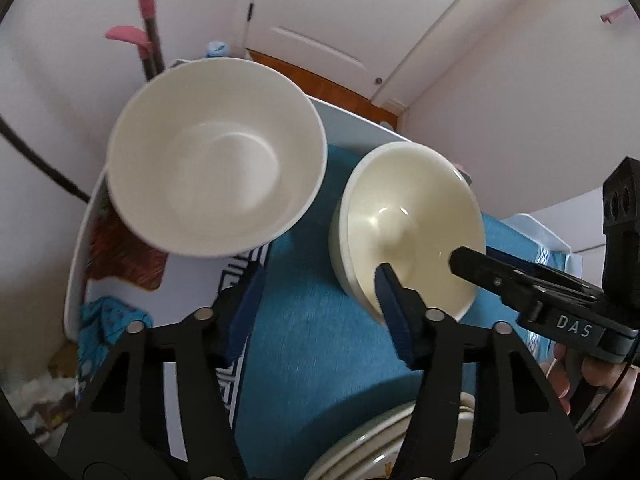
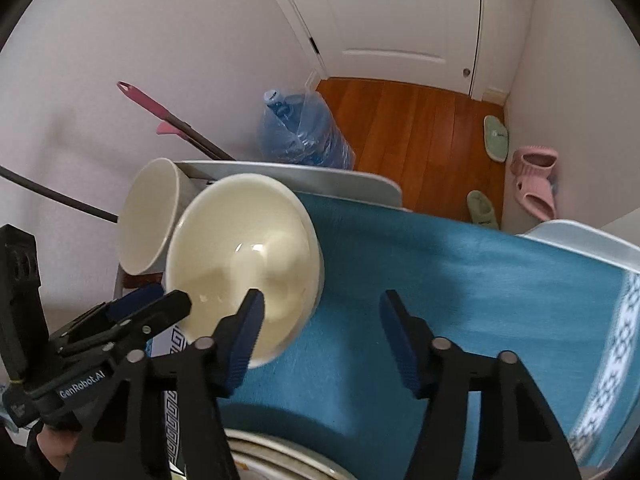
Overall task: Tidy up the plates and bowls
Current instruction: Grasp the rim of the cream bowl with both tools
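Observation:
A large white bowl (image 1: 216, 152) stands at the table's far left; it also shows in the right wrist view (image 2: 148, 216). A stack of cream bowls (image 1: 412, 224) stands on the teal cloth (image 1: 320, 340) to its right, also in the right wrist view (image 2: 244, 256). My left gripper (image 1: 320, 304) is open over the cloth between the two, its right finger (image 1: 394, 312) at the stack's near rim. My right gripper (image 2: 320, 332) is open and empty; its left finger (image 2: 244, 340) is at the stack's near rim. Plate rims (image 1: 372, 448) show at the bottom edge of both views.
The white table (image 1: 356, 124) ends close behind the bowls. Beyond it are a wood floor (image 2: 420, 132), a blue water jug (image 2: 304, 132), slippers (image 2: 536, 176) and a white door. A pink-handled mop (image 1: 148, 20) leans on the left wall.

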Tool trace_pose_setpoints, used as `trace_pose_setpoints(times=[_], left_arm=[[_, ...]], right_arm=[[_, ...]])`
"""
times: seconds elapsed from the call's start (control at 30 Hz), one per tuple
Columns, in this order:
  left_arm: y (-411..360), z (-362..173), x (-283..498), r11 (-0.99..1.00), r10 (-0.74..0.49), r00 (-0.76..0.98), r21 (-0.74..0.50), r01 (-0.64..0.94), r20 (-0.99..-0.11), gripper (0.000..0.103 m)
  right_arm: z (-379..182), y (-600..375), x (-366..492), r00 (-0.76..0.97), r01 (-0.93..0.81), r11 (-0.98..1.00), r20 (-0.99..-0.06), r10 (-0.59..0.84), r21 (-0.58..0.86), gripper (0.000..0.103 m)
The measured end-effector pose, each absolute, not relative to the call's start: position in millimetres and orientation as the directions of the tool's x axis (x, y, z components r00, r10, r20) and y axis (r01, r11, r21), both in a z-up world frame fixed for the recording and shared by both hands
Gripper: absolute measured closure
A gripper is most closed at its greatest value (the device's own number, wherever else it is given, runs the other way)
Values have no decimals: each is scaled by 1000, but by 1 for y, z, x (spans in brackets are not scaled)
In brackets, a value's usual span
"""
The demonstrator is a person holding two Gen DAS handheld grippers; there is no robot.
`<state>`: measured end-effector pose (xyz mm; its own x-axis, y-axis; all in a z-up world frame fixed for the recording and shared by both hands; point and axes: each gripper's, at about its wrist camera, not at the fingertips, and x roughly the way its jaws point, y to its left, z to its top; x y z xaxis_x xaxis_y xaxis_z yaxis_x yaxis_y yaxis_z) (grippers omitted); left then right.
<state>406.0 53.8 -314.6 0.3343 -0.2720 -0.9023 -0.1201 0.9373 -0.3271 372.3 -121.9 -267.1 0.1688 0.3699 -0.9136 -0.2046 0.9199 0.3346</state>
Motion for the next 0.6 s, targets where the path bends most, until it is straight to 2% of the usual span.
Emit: trace_pose_setpoints(times=[0.17, 0.23, 0.3, 0.4, 0.6], left_arm=[[46, -321, 414, 947, -266, 337, -310, -82, -903, 65], [45, -321, 415, 945, -276, 344, -318, -72, -897, 73], [42, -321, 415, 942, -295, 345, -331, -48, -891, 86], [33, -318, 415, 958, -264, 341, -286, -15, -902, 87], [21, -314, 415, 952, -278, 347, -304, -22, -896, 87]], right_arm=[[-279, -117, 377, 153, -192, 918, -914, 377, 347, 70], [-282, -115, 379, 146, -188, 917, -913, 381, 352, 76], [-282, -113, 379, 147, -189, 909, -905, 399, 371, 85], [-281, -110, 378, 156, -192, 910, -904, 397, 366, 87], [-281, -112, 378, 161, -170, 908, -899, 408, 382, 87]])
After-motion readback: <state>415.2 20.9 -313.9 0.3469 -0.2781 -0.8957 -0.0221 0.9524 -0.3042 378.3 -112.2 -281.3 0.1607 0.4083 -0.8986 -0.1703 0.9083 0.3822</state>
